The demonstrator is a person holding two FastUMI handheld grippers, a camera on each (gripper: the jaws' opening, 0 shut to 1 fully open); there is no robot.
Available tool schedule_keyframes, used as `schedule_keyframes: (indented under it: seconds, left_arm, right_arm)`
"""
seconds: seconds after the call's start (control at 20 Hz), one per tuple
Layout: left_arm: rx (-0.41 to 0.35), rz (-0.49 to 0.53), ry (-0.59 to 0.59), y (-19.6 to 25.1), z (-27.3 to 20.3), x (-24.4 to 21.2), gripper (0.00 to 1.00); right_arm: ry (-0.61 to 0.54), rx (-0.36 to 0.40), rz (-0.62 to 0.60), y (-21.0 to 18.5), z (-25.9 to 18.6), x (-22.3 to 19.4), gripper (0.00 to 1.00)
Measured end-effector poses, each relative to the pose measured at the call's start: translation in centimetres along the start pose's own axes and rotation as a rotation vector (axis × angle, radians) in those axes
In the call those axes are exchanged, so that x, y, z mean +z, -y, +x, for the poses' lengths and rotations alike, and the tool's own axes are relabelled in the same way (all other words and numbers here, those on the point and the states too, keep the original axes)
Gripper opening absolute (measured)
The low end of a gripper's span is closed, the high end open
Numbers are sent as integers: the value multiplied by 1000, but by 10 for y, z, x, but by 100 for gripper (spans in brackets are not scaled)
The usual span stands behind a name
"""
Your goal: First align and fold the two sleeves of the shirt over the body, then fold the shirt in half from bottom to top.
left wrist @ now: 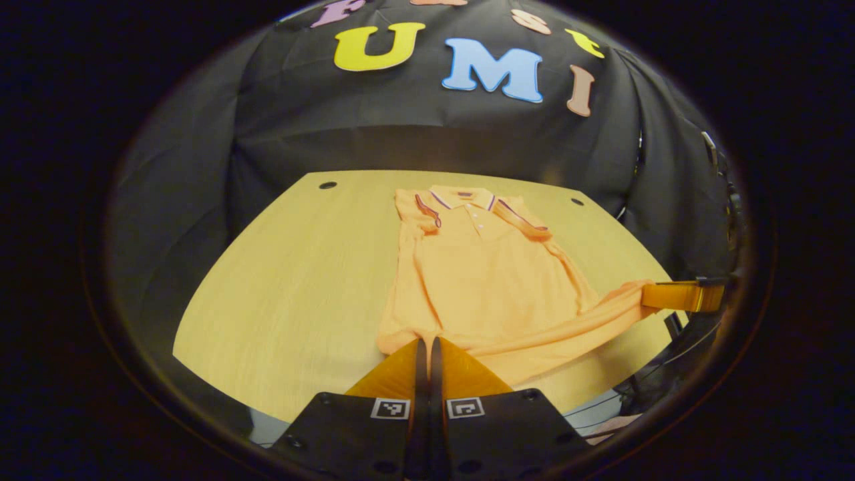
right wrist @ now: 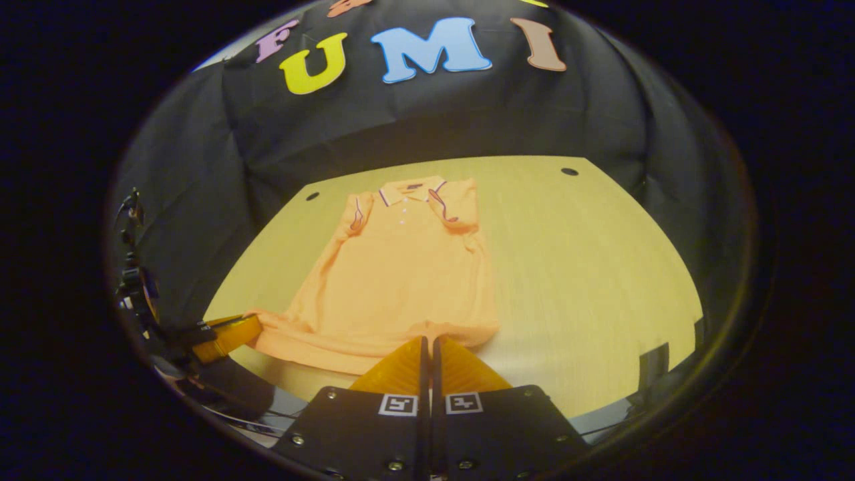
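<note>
An orange polo shirt [left wrist: 481, 280] lies face up on the wooden table [left wrist: 300, 280], collar at the far end, both sleeves folded in over the chest. In the left gripper view, my left gripper [left wrist: 427, 342] is shut on the near left corner of the bottom hem. My right gripper [left wrist: 649, 295] pinches the other hem corner, pulled out to the right and slightly raised. In the right gripper view the shirt [right wrist: 401, 280] spreads ahead. There my right gripper [right wrist: 427, 341] is shut on the hem's right corner, and my left gripper [right wrist: 257, 326] holds the left corner.
The black cloth wall [left wrist: 414, 140] closes off the table's far side and both flanks. Small round holes [left wrist: 327, 185] mark the table's far corners. Cables and a dark stand [right wrist: 137, 294] sit at the left edge of the right gripper view. Bare tabletop [right wrist: 588, 267] lies right of the shirt.
</note>
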State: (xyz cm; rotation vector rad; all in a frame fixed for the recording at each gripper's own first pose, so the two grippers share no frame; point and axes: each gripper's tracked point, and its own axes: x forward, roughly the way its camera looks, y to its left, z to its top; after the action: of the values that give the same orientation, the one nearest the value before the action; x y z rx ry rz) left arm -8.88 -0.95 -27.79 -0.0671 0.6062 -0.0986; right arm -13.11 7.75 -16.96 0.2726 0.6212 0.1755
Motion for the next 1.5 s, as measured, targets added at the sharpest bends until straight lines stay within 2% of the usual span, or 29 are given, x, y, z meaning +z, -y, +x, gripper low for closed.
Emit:
schedule_keyframes:
  seconds: [0.25,0.5,0.75,1.0,1.5]
  left_arm:
    - [77,2,61,7,27,47,6]
    - [77,28,125,21,57,108,6]
    - [23,46,169,28,99,168,6]
    - [-41,90,176,32,142,206,6]
    - [-41,118,243,11,224,273,6]
  right_arm:
    - [72,63,-45,15,22,61,1]
    - [113,62,-56,31,44,106,1]
    - [155,11,-23,42,71,150,1]
    - [166,-67,-59,52,103,185,1]
    - [186,-140,-110,54,178,250,1]
